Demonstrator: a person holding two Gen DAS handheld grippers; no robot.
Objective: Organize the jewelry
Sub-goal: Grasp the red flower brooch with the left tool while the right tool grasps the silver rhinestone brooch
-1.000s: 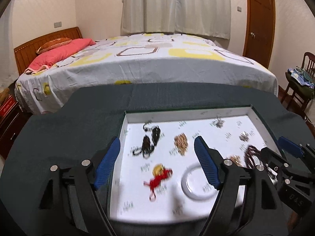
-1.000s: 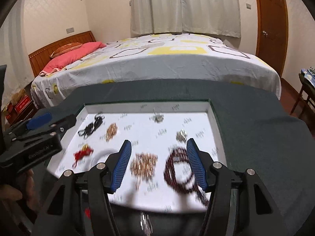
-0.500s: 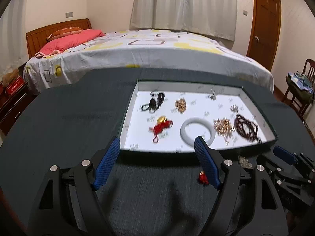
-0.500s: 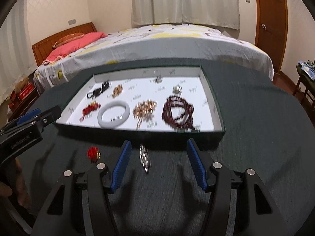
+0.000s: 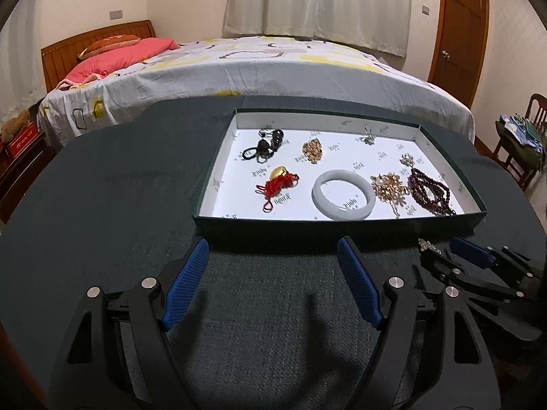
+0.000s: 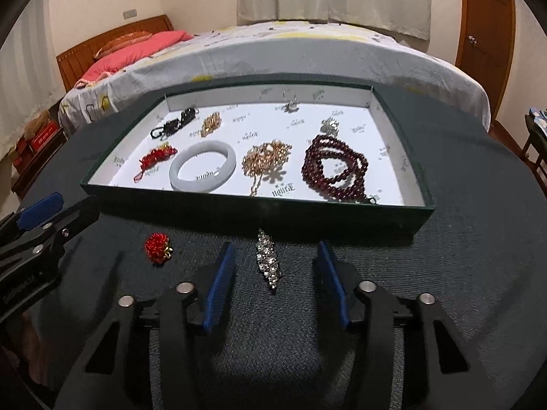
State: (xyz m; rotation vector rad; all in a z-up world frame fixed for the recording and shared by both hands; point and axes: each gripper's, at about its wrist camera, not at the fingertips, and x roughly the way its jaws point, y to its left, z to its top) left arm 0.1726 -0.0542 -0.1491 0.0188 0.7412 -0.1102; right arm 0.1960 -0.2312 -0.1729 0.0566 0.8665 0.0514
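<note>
A shallow dark green box point(image 5: 307, 227) point(image 6: 239, 205) with a white floor holds several jewelry pieces: a white jade bangle point(image 5: 342, 194) point(image 6: 203, 165), a dark red bead string point(image 5: 429, 191) point(image 6: 333, 171), a gold chain point(image 6: 265, 160), a red knot charm point(image 5: 277, 184), black pieces point(image 5: 263, 145). On the dark cloth before the box lie a rhinestone piece point(image 6: 269, 262) and a red ball charm point(image 6: 158, 246). My right gripper point(image 6: 275, 273) is open, its fingers on either side of the rhinestone piece. My left gripper point(image 5: 273, 273) is open and empty before the box.
The round table carries a dark green cloth point(image 5: 102, 188). Behind it stands a bed point(image 5: 259, 65) with a pink pillow. A wooden door point(image 5: 458, 30) and a chair point(image 5: 526, 136) are at the right. The right gripper shows at the left wrist view's right edge point(image 5: 478, 266).
Both grippers have pulled back from over the box to the cloth in front of it. The rhinestone piece and red ball charm came into the right wrist view.
</note>
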